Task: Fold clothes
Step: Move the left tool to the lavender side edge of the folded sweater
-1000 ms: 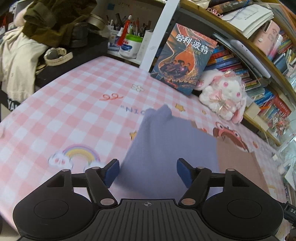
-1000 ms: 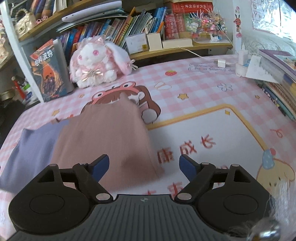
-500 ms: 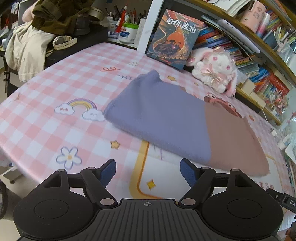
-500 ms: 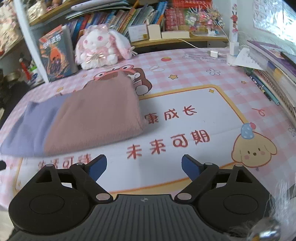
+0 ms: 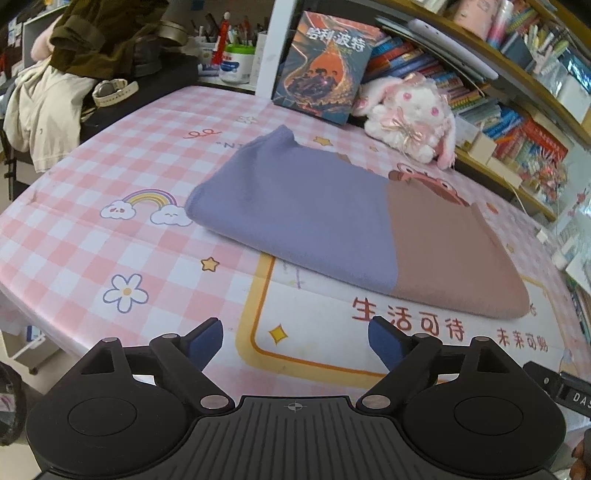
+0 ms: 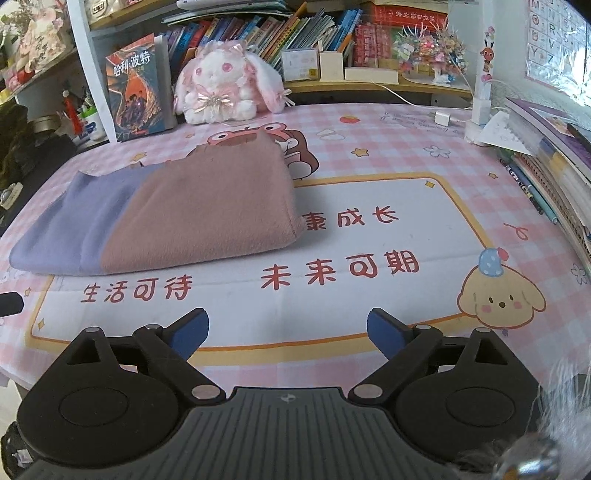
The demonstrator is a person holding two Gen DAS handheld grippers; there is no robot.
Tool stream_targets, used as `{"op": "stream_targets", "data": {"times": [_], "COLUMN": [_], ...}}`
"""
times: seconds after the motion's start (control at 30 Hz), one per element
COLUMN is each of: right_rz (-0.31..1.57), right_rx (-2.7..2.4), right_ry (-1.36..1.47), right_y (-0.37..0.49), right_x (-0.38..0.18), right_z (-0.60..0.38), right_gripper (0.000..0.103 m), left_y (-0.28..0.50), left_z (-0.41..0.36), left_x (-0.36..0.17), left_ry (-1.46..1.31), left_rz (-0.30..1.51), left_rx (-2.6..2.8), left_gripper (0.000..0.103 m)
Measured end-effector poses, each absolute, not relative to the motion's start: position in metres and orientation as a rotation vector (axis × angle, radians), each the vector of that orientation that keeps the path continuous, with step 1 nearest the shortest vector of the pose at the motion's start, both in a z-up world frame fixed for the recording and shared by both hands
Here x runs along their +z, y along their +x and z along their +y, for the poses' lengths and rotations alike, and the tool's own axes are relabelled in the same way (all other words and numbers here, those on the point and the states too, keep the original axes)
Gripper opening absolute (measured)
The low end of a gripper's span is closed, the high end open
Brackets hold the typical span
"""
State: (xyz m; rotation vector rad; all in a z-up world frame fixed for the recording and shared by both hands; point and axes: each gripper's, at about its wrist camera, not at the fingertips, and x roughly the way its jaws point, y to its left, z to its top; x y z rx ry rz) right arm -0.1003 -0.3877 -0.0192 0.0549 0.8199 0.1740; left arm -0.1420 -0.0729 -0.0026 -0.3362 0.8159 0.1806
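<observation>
Purple-and-pink garment (image 5: 354,229) lies folded ahead of my wide-open, empty left gripper (image 5: 295,338) and right gripper (image 6: 286,328), long axis crosswise, nearer my left I'd say.

A home study: crammed bookshelves (image 6: 258,29), plush bunny (image 6: 221,85), cartoon desk mat (image 6: 406,229).

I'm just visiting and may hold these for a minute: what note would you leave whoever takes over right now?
Left tool: open, holding nothing, above the table's near edge.
Right tool: open, holding nothing, also short of the cloth.
The purple-and-pink garment lies folded in a flat rectangle on the pink checked mat, in front of the plush bunny.
Done: the fold looks finished.
Left: possibly nothing; no other loose clothes show on the mat.
</observation>
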Motion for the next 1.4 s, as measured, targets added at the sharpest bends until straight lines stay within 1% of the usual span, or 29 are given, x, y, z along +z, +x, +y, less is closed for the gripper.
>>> {"op": "stream_targets", "data": {"times": [0.17, 0.4, 0.77, 0.87, 1.07, 1.1, 1.17, 1.37, 1.4], "right_rz": [0.837, 0.866, 0.878, 0.879, 0.875, 0.875, 0.874, 0.871, 0.871], "right_rx": [0.17, 0.157, 0.129, 0.124, 0.086, 0.079, 0.065, 0.022, 0.015], "right_ry": [0.048, 0.03, 0.014, 0.01, 0.018, 0.019, 0.023, 0.034, 0.035], "right_y": [-0.098, -0.088, -0.067, -0.063, -0.058, -0.057, -0.056, -0.052, -0.051], "right_x": [-0.022, -0.026, -0.025, -0.025, -0.023, -0.023, -0.022, -0.02, -0.02], "right_z": [-0.383, -0.368, -0.346, -0.34, -0.337, -0.337, -0.337, -0.335, -0.335], "right_gripper": [0.095, 0.097, 0.098, 0.098, 0.098, 0.098, 0.098, 0.098, 0.098], "left_y": [-0.136, -0.116, -0.085, -0.081, -0.078, -0.078, -0.078, -0.078, -0.077], "left_z": [-0.076, -0.071, -0.044, -0.026, 0.019, 0.024, 0.033, 0.06, 0.063], "left_x": [-0.007, -0.02, -0.025, -0.025, -0.041, -0.043, -0.047, -0.065, -0.069], "left_ry": [-0.302, -0.298, -0.354, -0.484, -0.937, -0.986, -1.074, -1.337, -1.37], "left_rz": [0.844, 0.918, 0.946, 0.922, 0.863, 0.852, 0.827, 0.739, 0.728], "left_rx": [0.167, 0.128, 0.109, 0.088, 0.064, 0.072, 0.099, 0.158, 0.161], "left_gripper": [0.094, 0.094, 0.094, 0.094, 0.091, 0.089, 0.081, 0.077, 0.075]}}
